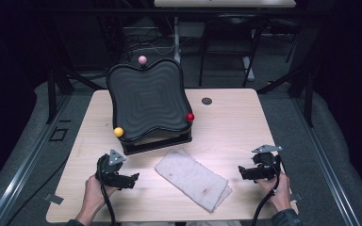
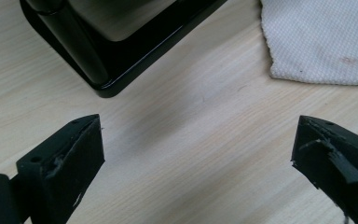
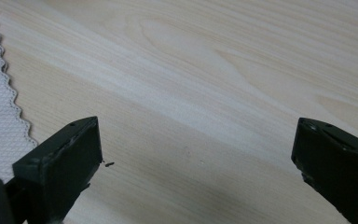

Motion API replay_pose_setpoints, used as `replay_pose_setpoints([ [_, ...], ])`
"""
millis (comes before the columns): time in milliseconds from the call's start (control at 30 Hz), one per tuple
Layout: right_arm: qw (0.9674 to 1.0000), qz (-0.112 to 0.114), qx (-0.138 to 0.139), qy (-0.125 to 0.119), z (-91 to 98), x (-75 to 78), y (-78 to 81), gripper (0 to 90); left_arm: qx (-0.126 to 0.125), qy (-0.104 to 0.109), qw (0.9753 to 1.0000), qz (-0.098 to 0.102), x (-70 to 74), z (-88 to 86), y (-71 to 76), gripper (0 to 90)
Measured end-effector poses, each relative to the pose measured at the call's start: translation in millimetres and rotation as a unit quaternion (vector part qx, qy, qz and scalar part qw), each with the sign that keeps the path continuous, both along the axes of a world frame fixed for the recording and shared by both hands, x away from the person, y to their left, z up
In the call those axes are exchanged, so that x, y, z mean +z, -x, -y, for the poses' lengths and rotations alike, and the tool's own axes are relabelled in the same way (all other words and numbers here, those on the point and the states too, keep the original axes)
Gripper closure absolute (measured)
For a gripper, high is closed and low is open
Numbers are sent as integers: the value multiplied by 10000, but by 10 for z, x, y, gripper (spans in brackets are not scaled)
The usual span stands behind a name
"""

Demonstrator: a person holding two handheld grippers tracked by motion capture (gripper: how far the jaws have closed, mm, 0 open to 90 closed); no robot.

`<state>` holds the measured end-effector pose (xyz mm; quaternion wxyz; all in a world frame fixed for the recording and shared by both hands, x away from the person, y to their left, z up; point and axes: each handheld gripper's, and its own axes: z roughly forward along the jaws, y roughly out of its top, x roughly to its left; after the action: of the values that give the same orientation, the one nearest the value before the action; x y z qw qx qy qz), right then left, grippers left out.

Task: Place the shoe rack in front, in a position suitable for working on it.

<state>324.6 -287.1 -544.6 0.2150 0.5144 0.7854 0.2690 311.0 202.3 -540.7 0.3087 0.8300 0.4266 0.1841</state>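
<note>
A folded white cloth with faint stains lies on the wooden table between the two hands. My left gripper rests low at the cloth's left, jaws wide open over bare wood, with the cloth's corner ahead to the right. At the cloth's right, my right gripper is open too, nothing between its jaws; the cloth's scalloped edge lies at the left of that view. A black wavy tilted tray on a black base stands behind the cloth.
Three small balls sit on the tray's rim: pink on top, yellow at the lower left, red at the right. A dark round grommet is set in the table behind the tray. Dark frame rails flank the table.
</note>
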Motion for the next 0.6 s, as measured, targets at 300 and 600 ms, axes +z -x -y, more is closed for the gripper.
replay_pose_setpoints([
  [300, 10000, -54, 68, -11, -21, 20, -18, 10, -209, 136, 9997, -73, 105, 160, -20, 8],
  [600, 9999, -59, 108, -86, -10, 42, -14, 19, -472, 173, 9987, -94, 191, 396, -35, 0],
])
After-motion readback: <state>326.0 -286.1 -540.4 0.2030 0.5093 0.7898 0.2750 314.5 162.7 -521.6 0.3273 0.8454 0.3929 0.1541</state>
